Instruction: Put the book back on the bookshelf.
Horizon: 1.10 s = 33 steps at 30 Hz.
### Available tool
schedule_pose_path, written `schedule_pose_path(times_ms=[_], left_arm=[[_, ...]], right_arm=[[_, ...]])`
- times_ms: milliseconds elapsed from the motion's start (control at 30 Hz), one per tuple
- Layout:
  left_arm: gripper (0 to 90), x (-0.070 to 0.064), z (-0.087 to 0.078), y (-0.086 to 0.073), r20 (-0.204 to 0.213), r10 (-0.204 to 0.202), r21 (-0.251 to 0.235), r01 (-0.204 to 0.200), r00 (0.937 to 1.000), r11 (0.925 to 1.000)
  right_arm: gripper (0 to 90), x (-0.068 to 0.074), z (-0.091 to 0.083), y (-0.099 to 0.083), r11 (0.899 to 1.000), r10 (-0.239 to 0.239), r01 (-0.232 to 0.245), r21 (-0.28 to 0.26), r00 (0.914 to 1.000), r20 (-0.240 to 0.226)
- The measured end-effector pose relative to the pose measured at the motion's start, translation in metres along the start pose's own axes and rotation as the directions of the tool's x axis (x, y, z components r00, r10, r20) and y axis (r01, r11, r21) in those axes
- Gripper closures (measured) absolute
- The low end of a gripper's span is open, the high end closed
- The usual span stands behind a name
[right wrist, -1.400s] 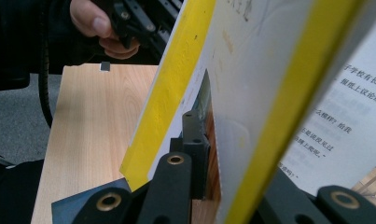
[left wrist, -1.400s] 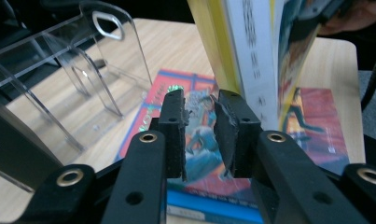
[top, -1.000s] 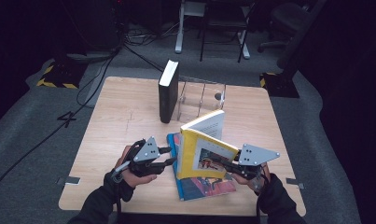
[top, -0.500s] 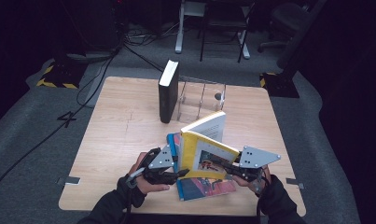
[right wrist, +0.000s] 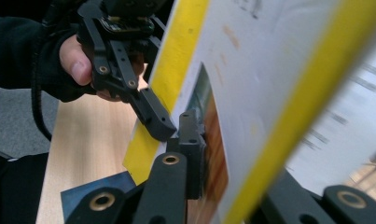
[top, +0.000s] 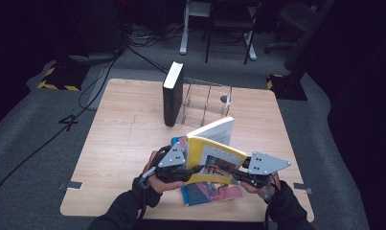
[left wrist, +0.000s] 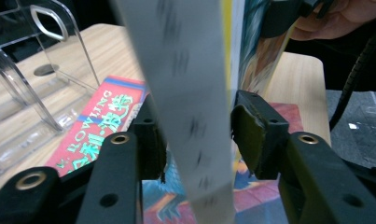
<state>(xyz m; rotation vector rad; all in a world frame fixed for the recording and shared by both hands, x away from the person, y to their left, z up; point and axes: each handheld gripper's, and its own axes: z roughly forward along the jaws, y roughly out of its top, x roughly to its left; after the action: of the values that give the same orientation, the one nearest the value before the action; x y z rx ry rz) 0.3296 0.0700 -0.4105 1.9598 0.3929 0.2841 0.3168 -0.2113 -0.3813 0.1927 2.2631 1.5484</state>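
Two grippers, left gripper (top: 193,168) and right gripper (top: 227,173), clamp one yellow book (top: 213,152) above another book (top: 210,191); black book (top: 172,93) and clear rack (top: 207,99) stand farther off.

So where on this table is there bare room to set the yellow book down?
Bare wood lies left of the black book out to the table edge, and along the right side beyond the clear rack. The near middle is crowded: both tools grip the yellow book above the flat colourful book.
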Motion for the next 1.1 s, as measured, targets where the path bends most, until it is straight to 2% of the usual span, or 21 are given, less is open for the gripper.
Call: schedule_pose_path(times_ms=[100,367,467,567,700,767,867,933,1000,1100], left_arm=[[61.4,0.001,0.0,0.001,0.013,-0.005,-0.009,0.005,0.9999,1.0],[71.4,-0.004,0.0,0.003,0.054,0.035,-0.015,-0.034,0.9979,0.9993],[72.9,-0.006,-0.001,0.003,0.051,0.045,-0.011,-0.044,0.9977,0.999],[73.5,-0.006,-0.001,0.002,0.054,0.034,-0.013,-0.033,0.998,0.9994],[73.8,-0.006,-0.001,0.003,0.053,0.042,-0.011,-0.042,0.9977,0.9991],[74.3,-0.007,-0.002,0.002,0.068,0.048,-0.016,-0.047,0.9965,0.9988],[74.3,-0.01,-0.002,0.002,0.056,0.058,-0.012,-0.058,0.9967,0.9983],[74.5,-0.009,-0.002,0.001,0.062,0.051,-0.018,-0.05,0.9967,0.9986],[74.6,-0.011,-0.002,0.001,0.065,0.052,-0.019,-0.051,0.9965,0.9985],[74.5,-0.017,-0.003,0.002,0.062,0.059,-0.015,-0.058,0.9963,0.9982]], right_arm=[[82.4,-0.003,-0.004,-0.002,1.0,0.013,-0.012,-0.004,0.9999,0.008],[72.7,-0.008,-0.016,-0.008,0.999,0.043,-0.043,-0.002,0.9972,0.061],[70.0,-0.01,-0.019,-0.01,0.999,0.05,-0.05,-0.001,0.9959,0.075],[67.1,-0.011,-0.023,-0.013,0.998,0.061,-0.062,-0.001,0.9924,0.106],[59.8,-0.017,-0.032,-0.019,0.997,0.083,-0.082,-0.014,0.9854,0.149],[57.0,-0.02,-0.033,-0.022,0.995,0.096,-0.098,0.002,0.9775,0.188],[56.2,-0.023,-0.034,-0.027,0.993,0.119,-0.12,-0.005,0.977,0.177],[55.8,-0.022,-0.033,-0.027,0.993,0.113,-0.115,0.0,0.9769,0.181],[53.0,-0.021,-0.031,-0.026,0.994,0.11,-0.112,0.003,0.978,0.177],[46.6,-0.02,-0.026,-0.029,0.992,0.119,-0.122,0.012,0.9821,0.146]])
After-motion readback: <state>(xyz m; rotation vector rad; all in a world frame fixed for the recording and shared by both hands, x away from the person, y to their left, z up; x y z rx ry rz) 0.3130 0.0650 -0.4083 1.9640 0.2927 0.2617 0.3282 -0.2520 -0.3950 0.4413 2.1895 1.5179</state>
